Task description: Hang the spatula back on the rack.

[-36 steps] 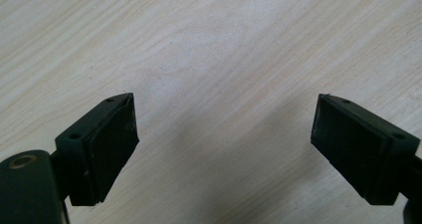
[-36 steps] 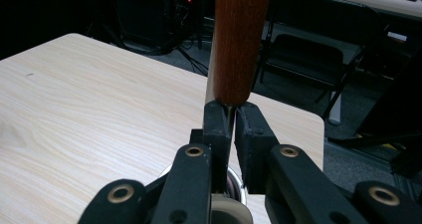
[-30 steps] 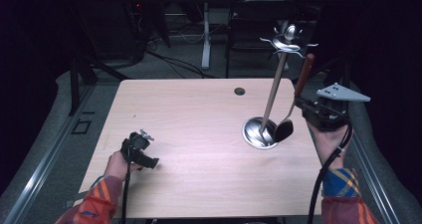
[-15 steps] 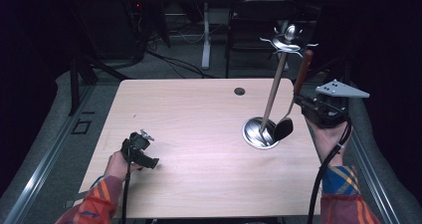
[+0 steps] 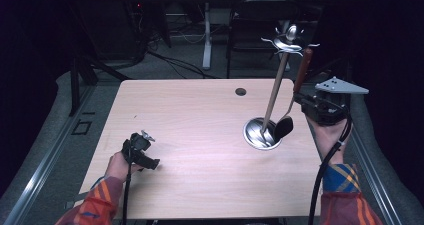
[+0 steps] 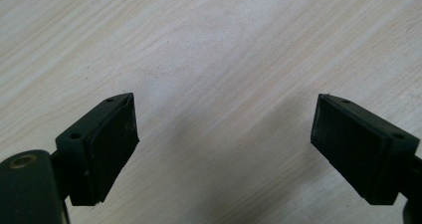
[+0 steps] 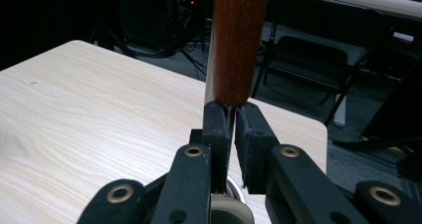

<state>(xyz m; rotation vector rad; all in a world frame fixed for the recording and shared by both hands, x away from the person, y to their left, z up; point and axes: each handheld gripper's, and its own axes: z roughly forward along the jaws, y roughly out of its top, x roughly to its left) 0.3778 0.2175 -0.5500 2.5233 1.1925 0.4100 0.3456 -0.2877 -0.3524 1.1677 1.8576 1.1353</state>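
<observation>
The right claw (image 5: 303,99) is clenched on the metal shank of a ladle (image 5: 292,99), just below its brown wooden handle (image 7: 238,40). In the right gripper view the two black jaws pinch the thin shank between them, and the handle rises straight up from the pads toward twelve o'clock. In the high view the ladle leans: its handle points up and away toward one o'clock, and its dark bowl (image 5: 283,127) hangs low at about seven o'clock from the claw, right at the rim of the round metal base (image 5: 254,135) of a utensil stand (image 5: 275,92). Whether the bowl touches the base cannot be told. The stand's pole climbs from that base to a crown of hooks (image 5: 286,43) beside the top of the handle. The right hand (image 5: 327,135) comes in from five o'clock, forearm in a plaid sleeve, wrist held level at the right edge of the counter (image 5: 200,130), the grey plate on top.

The left claw (image 6: 224,134) is released, its jaws standing well apart over bare wood, with nothing between them. The left hand (image 5: 118,165) rests on the counter near its front left corner, at eight o'clock from the stand.

No writing or label can be read anywhere.
</observation>
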